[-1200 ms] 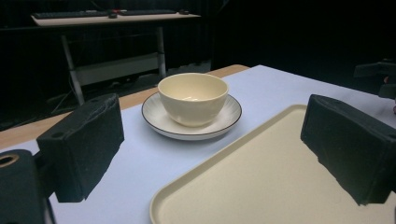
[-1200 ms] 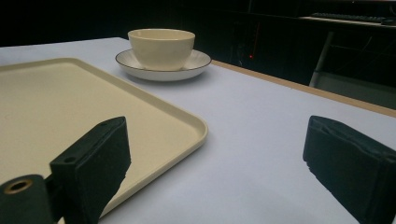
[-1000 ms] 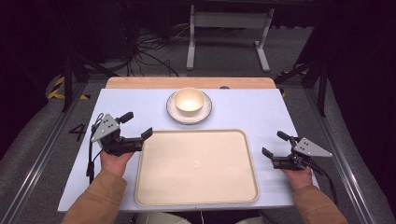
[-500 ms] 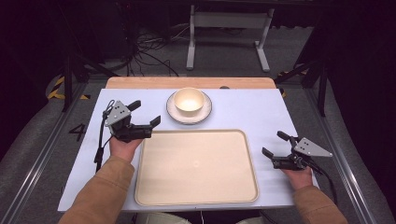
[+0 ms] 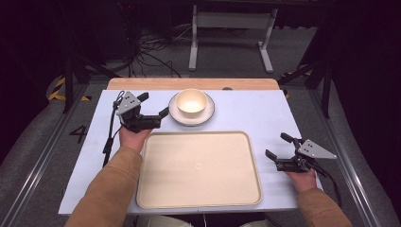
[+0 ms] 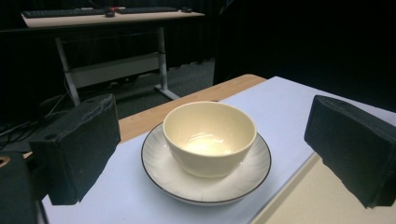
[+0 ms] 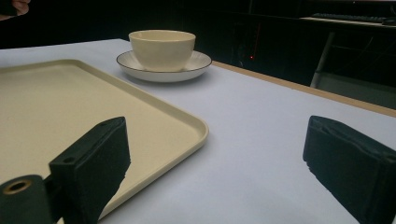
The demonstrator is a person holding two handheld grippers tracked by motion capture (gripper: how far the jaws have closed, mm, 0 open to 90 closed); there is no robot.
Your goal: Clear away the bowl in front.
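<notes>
Room: dark, with cables on the floor and a metal desk frame (image 5: pixel 231 28) beyond the table.
Table: pale blue top (image 5: pixel 250 111) with a wooden strip along its far edge.
Bowl: cream bowl (image 5: pixel 191 100) standing upright on a white saucer (image 5: pixel 206 113) with a dark rim, just past the far edge of the tray.
Tray: large cream tray (image 5: pixel 198 168), bare, in the middle of the near half of the table.
Left gripper: left gripper (image 5: pixel 152 104) held just left of the bowl, near the tray's far left corner; jaws spread wide, holding nothing, touching nothing. In the left gripper view the bowl (image 6: pixel 208 135) sits between the two pads, farther off.
Right gripper: right gripper (image 5: pixel 278 146) just right of the tray, well away from the bowl; jaws wide apart, empty.
Hidden: the saucer's middle lies under the bowl; the tray's near edge is partly covered by the left sleeve (image 5: pixel 111 189).
</notes>
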